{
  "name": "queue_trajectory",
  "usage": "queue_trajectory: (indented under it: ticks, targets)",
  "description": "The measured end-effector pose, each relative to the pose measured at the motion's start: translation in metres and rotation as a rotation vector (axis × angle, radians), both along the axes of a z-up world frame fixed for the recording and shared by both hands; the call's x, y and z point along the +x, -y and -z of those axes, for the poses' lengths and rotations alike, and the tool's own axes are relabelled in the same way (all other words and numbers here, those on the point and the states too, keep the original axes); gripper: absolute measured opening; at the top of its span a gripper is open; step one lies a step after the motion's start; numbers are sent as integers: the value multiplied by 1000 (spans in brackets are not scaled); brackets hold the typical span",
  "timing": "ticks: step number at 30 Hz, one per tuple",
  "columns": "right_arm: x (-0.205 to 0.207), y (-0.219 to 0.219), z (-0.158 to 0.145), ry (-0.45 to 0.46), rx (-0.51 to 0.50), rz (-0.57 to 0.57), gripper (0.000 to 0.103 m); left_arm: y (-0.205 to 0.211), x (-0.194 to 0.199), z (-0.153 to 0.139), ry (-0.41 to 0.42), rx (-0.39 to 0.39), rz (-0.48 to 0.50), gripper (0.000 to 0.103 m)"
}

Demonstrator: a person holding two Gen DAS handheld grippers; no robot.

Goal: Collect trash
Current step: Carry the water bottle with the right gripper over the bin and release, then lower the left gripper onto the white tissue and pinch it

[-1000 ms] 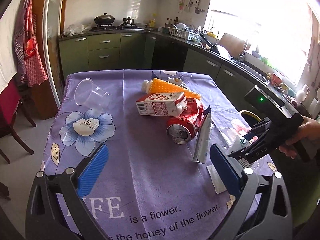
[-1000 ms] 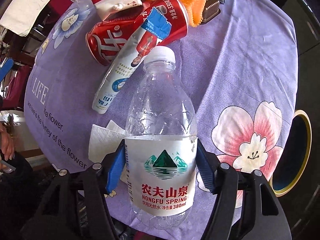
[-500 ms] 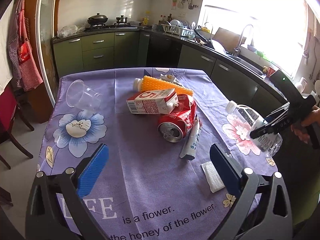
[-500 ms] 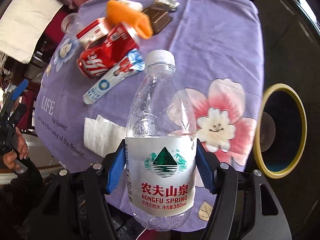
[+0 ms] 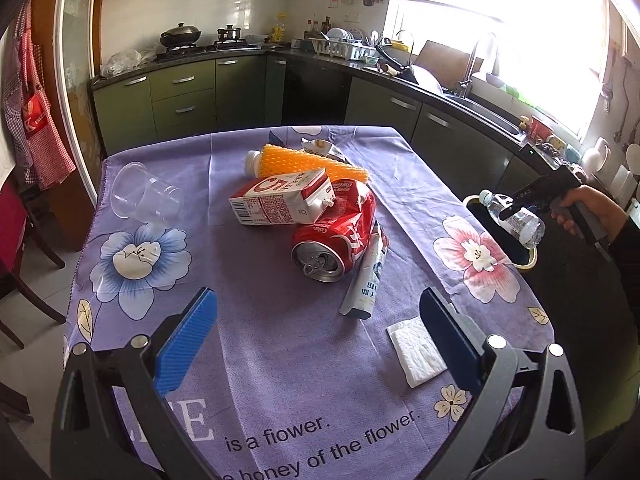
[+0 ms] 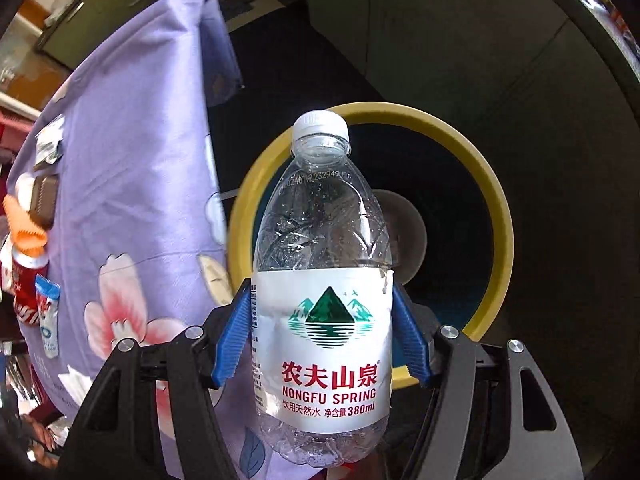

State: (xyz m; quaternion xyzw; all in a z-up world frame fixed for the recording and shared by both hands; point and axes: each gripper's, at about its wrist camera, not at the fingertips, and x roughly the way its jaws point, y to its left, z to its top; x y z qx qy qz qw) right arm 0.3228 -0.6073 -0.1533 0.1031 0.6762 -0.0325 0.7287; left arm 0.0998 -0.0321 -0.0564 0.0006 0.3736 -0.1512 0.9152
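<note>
**A:** Start from the left, taking the bin as the landmark. What is the left gripper [image 5: 318, 340] doing?

**B:** It hangs over the near edge of the tabletop [image 5: 260, 360], well apart from the bin [image 6: 498, 216], with its blue pads spread wide and nothing between them. Beyond it, toward the bin, lie a clear plastic cup [image 5: 146, 200] on its side, then a heap: a milk carton [image 5: 280, 202] leaning on a crushed cola can [image 5: 340, 240], an orange bottle [image 5: 308, 162] behind them, a tube [image 5: 368, 276] beside the can, and a white napkin [image 5: 416, 350] nearest the bin-side edge.

**A:** And the right gripper [image 6: 322, 328]?

**B:** It is clamped on the label band of a clear water bottle [image 6: 322, 264], out past the tabletop's edge. The bottle's long axis runs straight ahead along the fingers, white cap leading, and the cap points into the bin's yellow-rimmed mouth. From the left wrist view the bottle sits over that opening.

**A:** So the release?

**B:** I judge that the right gripper is placed for it: loosen the grip and the bottle should drop cap-first inside. The rim on the tabletop side is the one thing it might clip.

**A:** The room?

**B:** A kitchen: purple flowered cloth on the tabletop, green cabinets [image 5: 180, 96] behind, and a bright window [image 5: 500, 20] above the sink.
</note>
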Motion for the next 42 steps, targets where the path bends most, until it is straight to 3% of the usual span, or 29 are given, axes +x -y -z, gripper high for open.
queue_trajectory:
  ticks: [4,11,16,20,23,27,34,40,42]
  targets:
    - [11,17,9,6,-22,31,76,10,2,1,-12,10,37,96]
    - [-25,1,-21,111,32,-28,76,34,6,8,-39,41,139,96]
    - [-76,-29,-48,190,63,-106,76,65,1,19,-83,51,345,96]
    - [-113,-51,-58,226,72,-152,76,98,-7,37,-111,134,482,96]
    - [-132,-69,-63,244,82,-180,76,116,-8,52,-153,179,501,96]
    - [-139,-80,-60,250,104,-209,76,125,-1,70,-222,164,482,96]
    - [-139,-80,-53,253,127,-221,76,141,0,86,-232,219,540,96]
    - [-140,-78,-46,247,146,-222,76,143,7,92,-246,221,531,96]
    - [-141,-77,-46,249,149,-222,76,142,9,92,-241,217,516,91]
